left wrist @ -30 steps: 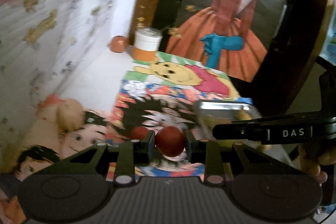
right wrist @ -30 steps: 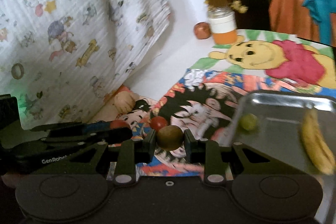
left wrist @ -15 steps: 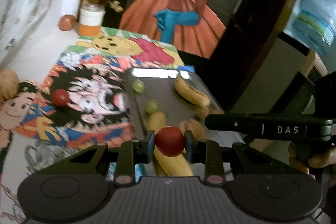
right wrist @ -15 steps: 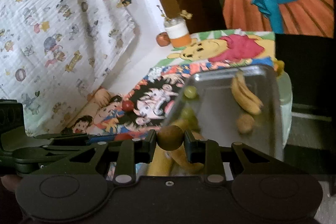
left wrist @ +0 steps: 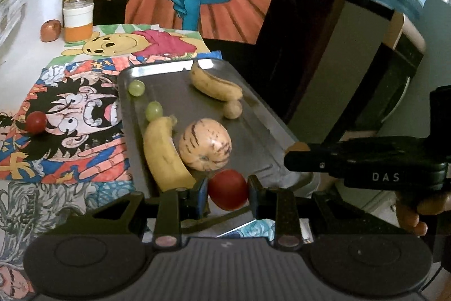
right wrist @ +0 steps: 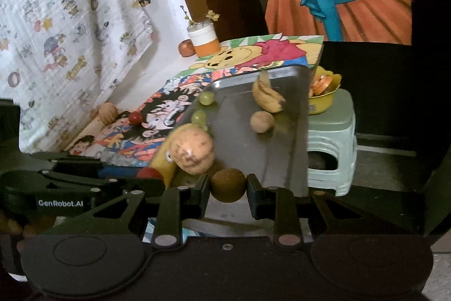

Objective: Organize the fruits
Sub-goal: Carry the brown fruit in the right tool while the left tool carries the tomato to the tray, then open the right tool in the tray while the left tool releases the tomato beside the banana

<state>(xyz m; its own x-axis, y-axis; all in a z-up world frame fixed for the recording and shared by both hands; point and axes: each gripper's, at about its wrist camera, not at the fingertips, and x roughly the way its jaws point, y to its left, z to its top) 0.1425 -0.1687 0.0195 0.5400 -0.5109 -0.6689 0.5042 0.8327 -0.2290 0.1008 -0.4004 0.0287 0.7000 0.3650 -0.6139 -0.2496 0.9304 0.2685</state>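
Both hands are loaded: the left gripper (left wrist: 227, 189) is pinching a red tomato-looking fruit (left wrist: 227, 189), the right gripper (right wrist: 228, 186) a brownish round fruit (right wrist: 228, 186), both hovering at the near edge of the metal tray (right wrist: 282, 148). The tray's got two bananas, two green grapes (left wrist: 136, 88), a striped melon (left wrist: 205, 143) and a walnut (right wrist: 262, 122), so I'd say mostly done. Leftovers: one red fruit (left wrist: 35, 122) and another nut (right wrist: 108, 112) on the cartoon mat. There's open room on the tray's right half, though that side hangs over the table's edge.
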